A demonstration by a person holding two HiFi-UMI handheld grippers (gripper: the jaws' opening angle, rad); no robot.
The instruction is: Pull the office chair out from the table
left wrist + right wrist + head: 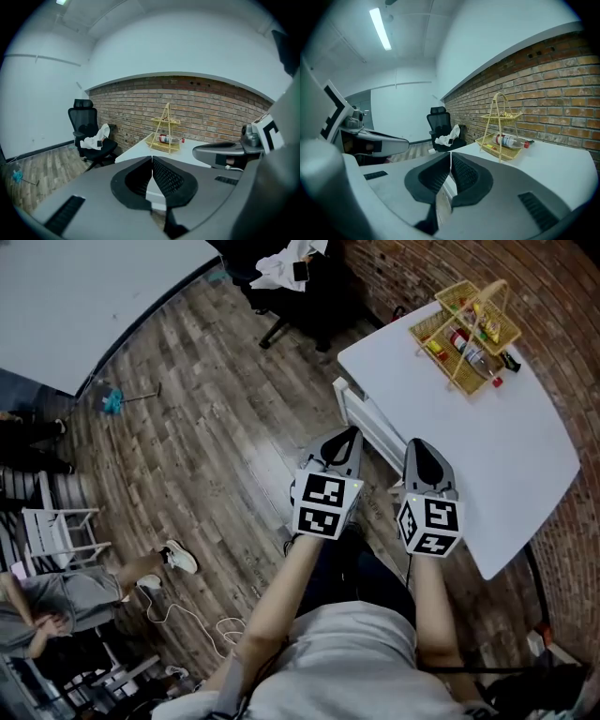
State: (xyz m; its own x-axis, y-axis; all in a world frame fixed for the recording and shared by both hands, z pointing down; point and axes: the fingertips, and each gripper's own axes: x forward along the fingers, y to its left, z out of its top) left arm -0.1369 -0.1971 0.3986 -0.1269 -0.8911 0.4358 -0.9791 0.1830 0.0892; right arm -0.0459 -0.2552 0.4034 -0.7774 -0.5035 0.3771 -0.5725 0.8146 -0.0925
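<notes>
Jaws on left gripper (345,442) and right gripper (419,448) are both pinched shut, empty, side by side at the edge of the white tabletop (511,460). Black high-backed office chair (83,123) sits off its far corner, not touching.

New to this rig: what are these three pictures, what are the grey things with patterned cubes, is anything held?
A person holds a two-jaw gripper in each hand: left gripper, right gripper. One picture is from a camera on their head, looking down; the other two are from cameras riding on each gripper. Both grippers are shut and empty. Ahead stands a white table bearing a wire basket with a bottle. The black office chair, white cloth on it, stands beyond, untouched.
</notes>
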